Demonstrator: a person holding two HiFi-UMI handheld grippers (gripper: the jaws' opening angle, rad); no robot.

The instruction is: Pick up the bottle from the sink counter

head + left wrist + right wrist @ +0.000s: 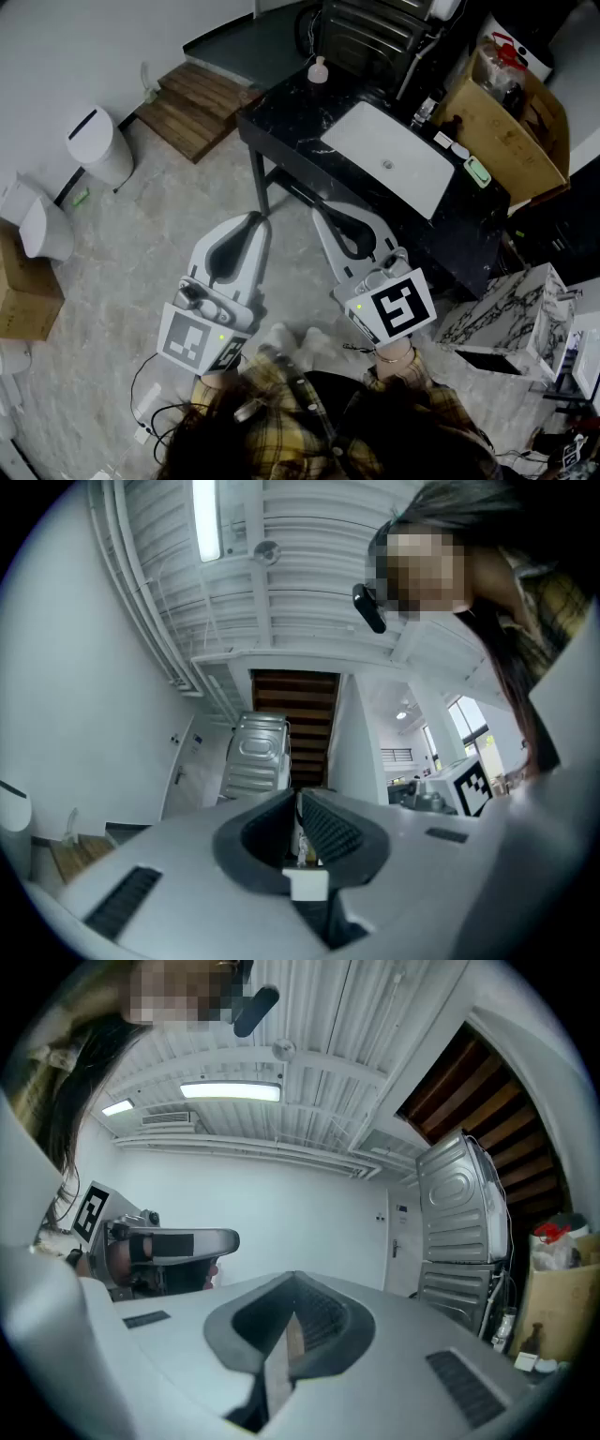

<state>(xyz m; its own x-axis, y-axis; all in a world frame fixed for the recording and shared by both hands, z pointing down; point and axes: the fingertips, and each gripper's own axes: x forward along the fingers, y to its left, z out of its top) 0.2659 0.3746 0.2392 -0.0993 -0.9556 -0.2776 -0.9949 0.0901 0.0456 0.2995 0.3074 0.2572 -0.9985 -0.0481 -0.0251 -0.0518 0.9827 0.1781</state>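
Black sink counter [281, 122] with white basin [389, 155], left gripper [254, 218] and right gripper [325, 208] held side by side in front of it, each with fingers pressed together on nothing, small pale bottle [318, 70] upright on the counter's far corner, well apart from both

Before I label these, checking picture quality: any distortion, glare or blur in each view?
Head view: sharp, evenly lit, bottle small in frame. Left gripper view: fisheye, dark corners, ceiling light blown out. Right gripper view: same fisheye, ceiling light glaring.
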